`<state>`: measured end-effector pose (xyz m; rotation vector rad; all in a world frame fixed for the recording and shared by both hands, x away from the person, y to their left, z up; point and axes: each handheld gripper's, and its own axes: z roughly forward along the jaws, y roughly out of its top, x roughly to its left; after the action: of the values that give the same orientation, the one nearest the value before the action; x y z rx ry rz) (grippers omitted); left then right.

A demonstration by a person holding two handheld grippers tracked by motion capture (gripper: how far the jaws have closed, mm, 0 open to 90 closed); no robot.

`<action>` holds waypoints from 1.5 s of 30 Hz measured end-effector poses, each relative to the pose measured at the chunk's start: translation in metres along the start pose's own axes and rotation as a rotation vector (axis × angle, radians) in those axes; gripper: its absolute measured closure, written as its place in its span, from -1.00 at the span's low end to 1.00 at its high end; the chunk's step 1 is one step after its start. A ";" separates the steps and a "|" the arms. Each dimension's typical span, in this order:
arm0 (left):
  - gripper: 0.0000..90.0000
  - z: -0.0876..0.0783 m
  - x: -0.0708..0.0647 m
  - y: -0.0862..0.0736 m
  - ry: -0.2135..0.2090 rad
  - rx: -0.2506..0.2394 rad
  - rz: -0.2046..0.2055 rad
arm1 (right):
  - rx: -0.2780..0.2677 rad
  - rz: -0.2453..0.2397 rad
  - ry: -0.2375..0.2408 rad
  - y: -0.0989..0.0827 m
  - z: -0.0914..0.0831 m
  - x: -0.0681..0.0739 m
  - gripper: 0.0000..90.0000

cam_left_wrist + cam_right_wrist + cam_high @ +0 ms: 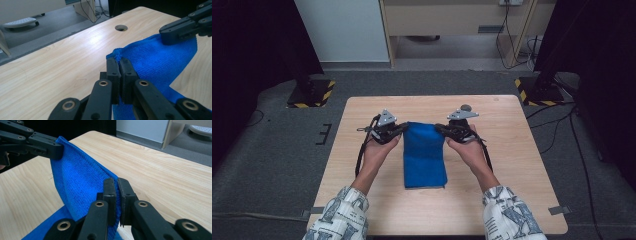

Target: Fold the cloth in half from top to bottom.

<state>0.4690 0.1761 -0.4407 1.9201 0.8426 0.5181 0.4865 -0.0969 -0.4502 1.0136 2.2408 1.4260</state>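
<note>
The blue microfibre cloth (425, 155) is kept mid-desk, far corners pinched tight in the left tongs (403, 128) at 10 o'clock and right tongs (438, 128) at 2, probably so it's lifted evenly for folding.

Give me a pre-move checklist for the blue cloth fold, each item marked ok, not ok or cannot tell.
1. Left tool shut on a far corner of the blue cloth: ok.
2. Right tool shut on the other far corner: ok.
3. Far edge lifted off the wooden table and stretched between both tools: ok.
4. Near end of the cloth lying flat on the table: ok.
5. Table bare around the cloth for laying it down: ok.
6. How firmly the pads bite the fabric: cannot tell.
</note>
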 end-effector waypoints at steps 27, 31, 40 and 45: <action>0.94 -0.026 -0.025 -0.034 -0.062 -0.011 -0.052 | 0.037 -0.044 0.060 -0.026 -0.014 0.020 0.90; 0.93 -0.027 -0.027 -0.043 -0.082 -0.013 -0.089 | 0.037 -0.041 0.064 -0.030 -0.016 0.021 0.90; 0.85 -0.029 -0.034 -0.054 -0.082 -0.008 -0.091 | 0.039 -0.035 0.073 -0.037 -0.018 0.026 0.91; 0.78 -0.031 -0.036 -0.057 -0.089 -0.015 -0.099 | 0.044 -0.023 0.077 -0.041 -0.018 0.027 0.91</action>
<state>0.4051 0.1863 -0.4772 1.8629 0.8687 0.3752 0.4400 -0.1006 -0.4749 0.9587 2.3406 1.4351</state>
